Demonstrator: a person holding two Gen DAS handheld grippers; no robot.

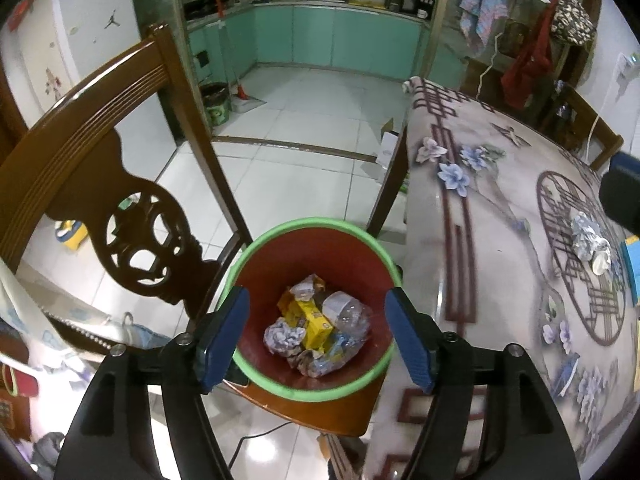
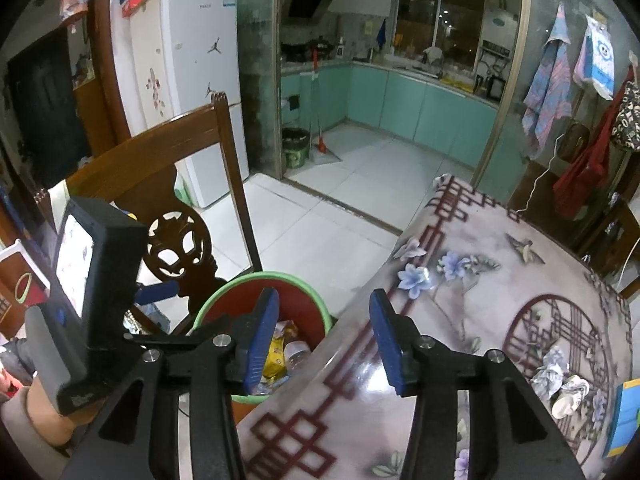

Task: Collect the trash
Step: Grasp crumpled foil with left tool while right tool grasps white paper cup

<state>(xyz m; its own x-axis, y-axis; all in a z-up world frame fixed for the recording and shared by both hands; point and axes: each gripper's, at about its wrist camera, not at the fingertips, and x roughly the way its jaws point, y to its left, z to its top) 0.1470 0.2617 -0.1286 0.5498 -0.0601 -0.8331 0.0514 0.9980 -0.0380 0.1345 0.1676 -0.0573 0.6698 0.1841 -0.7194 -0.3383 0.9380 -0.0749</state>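
Hovering over the bin (image 1: 316, 304), both my grippers, left (image 1: 316, 340) and right (image 2: 324, 340), gaped wide, holding nothing. Remaining wad (image 2: 554, 372) on the table (image 2: 460, 320) looked light, crushable; I judged pinching its middle best.

Each claw (image 1: 316, 338) (image 2: 324, 338) has black plastic arms, silver screws and flat blue pads (image 1: 224, 340).

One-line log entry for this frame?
left gripper: open, empty, over bin | right gripper: open, empty | crumpled paper on table
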